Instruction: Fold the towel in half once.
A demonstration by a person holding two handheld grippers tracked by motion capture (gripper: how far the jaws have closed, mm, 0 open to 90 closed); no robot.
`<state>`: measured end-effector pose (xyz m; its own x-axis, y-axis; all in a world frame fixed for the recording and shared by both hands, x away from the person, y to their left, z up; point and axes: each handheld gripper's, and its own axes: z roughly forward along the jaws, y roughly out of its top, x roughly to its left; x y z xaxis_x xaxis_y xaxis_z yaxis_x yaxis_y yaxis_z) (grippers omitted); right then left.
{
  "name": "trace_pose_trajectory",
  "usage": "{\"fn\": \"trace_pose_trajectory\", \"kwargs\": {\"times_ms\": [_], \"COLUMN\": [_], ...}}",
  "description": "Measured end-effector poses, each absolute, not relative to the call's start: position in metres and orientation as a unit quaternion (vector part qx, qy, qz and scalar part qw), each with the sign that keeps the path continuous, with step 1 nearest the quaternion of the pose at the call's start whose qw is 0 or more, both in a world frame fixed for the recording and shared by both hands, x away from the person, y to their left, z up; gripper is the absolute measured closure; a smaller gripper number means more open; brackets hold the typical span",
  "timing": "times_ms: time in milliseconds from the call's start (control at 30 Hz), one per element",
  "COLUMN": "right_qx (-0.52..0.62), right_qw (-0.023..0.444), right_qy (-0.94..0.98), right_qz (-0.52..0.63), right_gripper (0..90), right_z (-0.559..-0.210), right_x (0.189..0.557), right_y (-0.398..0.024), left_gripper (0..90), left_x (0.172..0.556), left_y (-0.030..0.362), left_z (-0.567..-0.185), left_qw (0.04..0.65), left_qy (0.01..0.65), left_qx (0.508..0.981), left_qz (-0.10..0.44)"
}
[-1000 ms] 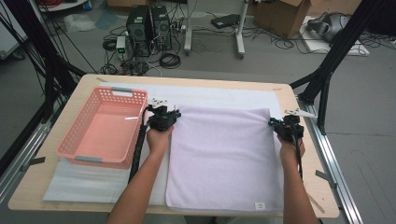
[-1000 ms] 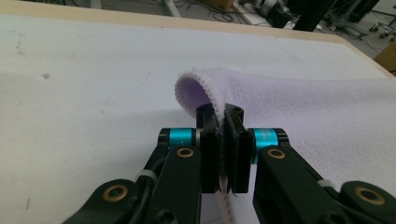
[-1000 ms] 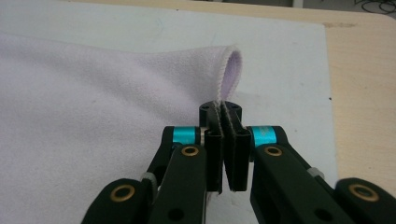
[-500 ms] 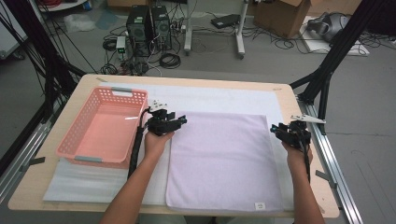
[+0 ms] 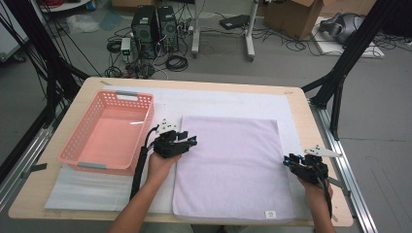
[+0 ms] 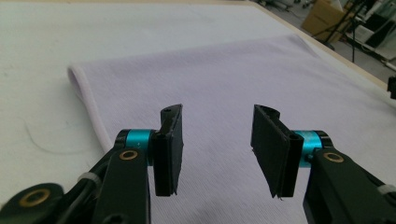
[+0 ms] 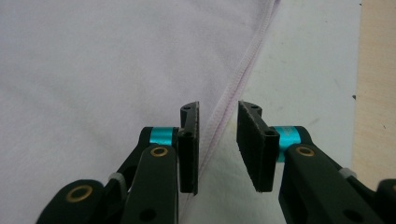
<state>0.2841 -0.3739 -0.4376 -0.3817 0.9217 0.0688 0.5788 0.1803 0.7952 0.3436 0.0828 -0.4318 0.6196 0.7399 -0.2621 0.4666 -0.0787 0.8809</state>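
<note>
My left hand-held gripper [image 5: 190, 141] sits at the left edge of the lilac towel [image 5: 233, 165], about halfway along that side, and its jaws stand apart with nothing between them. They have just been narrowing a little after opening, yet the pads [image 6: 170, 149] press on no cloth; in the left gripper view the towel [image 6: 224, 93] lies flat beneath and beyond them, its rolled hem [image 6: 86, 100] running off to the left.

My right hand-held gripper [image 5: 290, 160] rests at the towel's right edge, nearer the front corner. Its jaws are also released and have just been closing somewhat from a wider gap. In the right gripper view the stitched border [image 7: 238, 79] runs up between the two pads [image 7: 189, 144], which flank it without pinching it; the towel [image 7: 107, 70] spreads to one side of the hem, and the white mat [image 7: 308, 70] to the other.

The towel lies folded into a neat rectangle on the white mat [image 5: 218, 99] that covers the middle of the desk [image 5: 311, 121], with a small label [image 5: 270, 213] at its front right corner. A pink basket [image 5: 109, 133] stands on the mat just to the left of my left hand [image 5: 163, 162], apart from the towel.
</note>
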Motion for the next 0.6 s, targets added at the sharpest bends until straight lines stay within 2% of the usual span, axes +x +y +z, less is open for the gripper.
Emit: {"fn": "trace_pose_trajectory", "kwargs": {"times_ms": [133, 600], "right_qx": [0.503, 0.496], "right_qw": [0.223, 0.218], "right_qy": [0.735, 0.744], "right_qz": [0.395, 0.392], "right_gripper": [68.6, 67.2], "right_z": [-0.434, -0.436], "right_x": [0.270, 0.219], "right_y": [-0.373, -0.367], "left_gripper": [56.1, 56.1], "left_x": [0.322, 0.242], "left_y": [0.086, 0.106], "left_z": [-0.434, -0.442], "left_qw": [0.541, 0.529], "left_qy": [0.407, 0.405], "left_qx": [0.726, 0.736], "left_qz": [0.120, 0.120]}}
